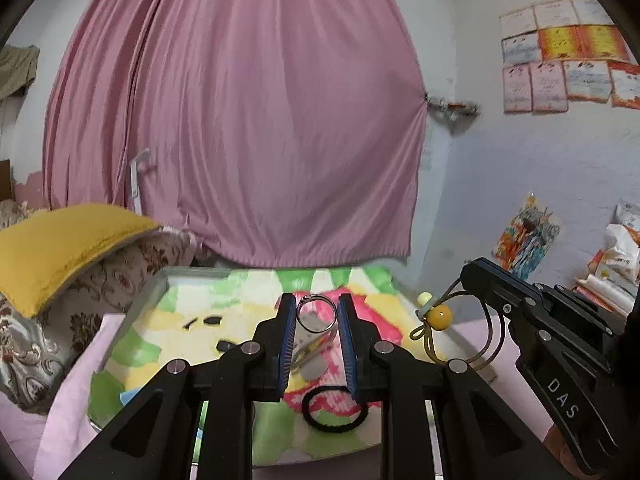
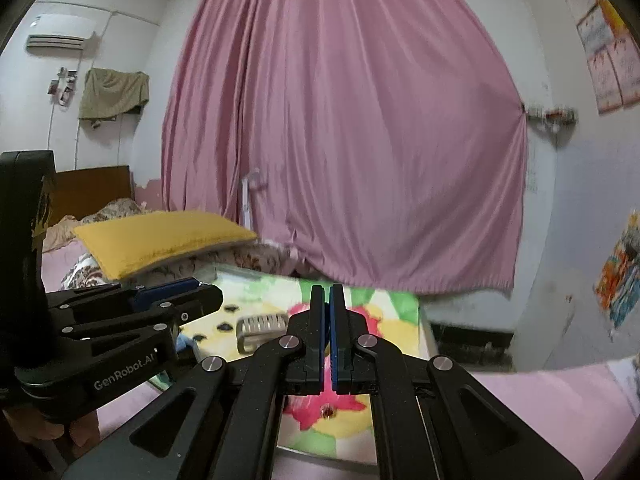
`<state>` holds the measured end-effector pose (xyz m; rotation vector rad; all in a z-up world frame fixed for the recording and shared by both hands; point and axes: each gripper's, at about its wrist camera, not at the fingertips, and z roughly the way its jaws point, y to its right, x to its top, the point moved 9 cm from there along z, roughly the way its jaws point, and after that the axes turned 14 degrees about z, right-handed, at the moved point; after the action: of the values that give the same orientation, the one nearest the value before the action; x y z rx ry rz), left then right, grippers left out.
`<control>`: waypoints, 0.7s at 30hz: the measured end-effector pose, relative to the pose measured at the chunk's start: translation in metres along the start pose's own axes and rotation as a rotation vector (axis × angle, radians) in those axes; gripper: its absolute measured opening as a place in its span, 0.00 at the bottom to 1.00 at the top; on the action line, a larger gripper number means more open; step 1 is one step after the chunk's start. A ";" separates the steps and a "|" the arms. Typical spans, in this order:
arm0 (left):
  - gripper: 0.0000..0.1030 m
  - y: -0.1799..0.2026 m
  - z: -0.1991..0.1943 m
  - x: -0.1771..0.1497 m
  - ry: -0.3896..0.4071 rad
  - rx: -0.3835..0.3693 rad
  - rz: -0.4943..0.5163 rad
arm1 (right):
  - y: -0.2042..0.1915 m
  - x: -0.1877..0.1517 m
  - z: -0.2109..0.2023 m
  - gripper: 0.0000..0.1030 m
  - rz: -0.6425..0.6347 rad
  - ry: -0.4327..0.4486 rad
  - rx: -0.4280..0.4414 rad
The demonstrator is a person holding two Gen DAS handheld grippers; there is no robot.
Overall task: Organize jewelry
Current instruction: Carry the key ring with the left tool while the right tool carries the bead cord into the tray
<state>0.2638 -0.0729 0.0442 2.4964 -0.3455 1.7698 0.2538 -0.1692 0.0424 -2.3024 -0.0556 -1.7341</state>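
Note:
My left gripper [image 1: 317,308] is shut on a silver bangle [image 1: 316,314], held upright between its blue pads above the flowered tray [image 1: 168,320]. My right gripper [image 2: 327,300] has its jaws closed; in the left wrist view [image 1: 466,276] it grips the cord of a brown necklace with a yellow bead [image 1: 439,314], hanging at the tray's right edge. A black hair tie [image 1: 334,408] and small black pieces [image 1: 212,321] lie on the tray. A silver comb clip [image 2: 260,326] and a small red stud [image 2: 329,412] lie on the tray in the right wrist view.
The tray rests on a pink sheet [image 1: 72,400]. A yellow pillow [image 1: 68,244] on floral bedding lies to the left. A pink curtain [image 1: 248,120] hangs behind. Bags and papers [image 1: 612,256] stack at the right wall.

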 end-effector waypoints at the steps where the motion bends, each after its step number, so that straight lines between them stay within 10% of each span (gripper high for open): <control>1: 0.19 0.000 0.004 -0.004 -0.028 -0.004 0.002 | 0.003 -0.003 0.006 0.02 0.016 -0.026 0.009; 8: 0.19 0.017 0.032 -0.037 -0.262 -0.070 0.057 | 0.033 -0.034 0.034 0.02 0.156 -0.204 0.031; 21: 0.19 0.030 0.047 -0.064 -0.401 -0.132 0.071 | 0.054 -0.076 0.057 0.02 0.297 -0.379 0.022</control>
<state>0.2807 -0.1017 -0.0343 2.7566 -0.5574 1.2056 0.2953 -0.1986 -0.0543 -2.4432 0.1853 -1.1391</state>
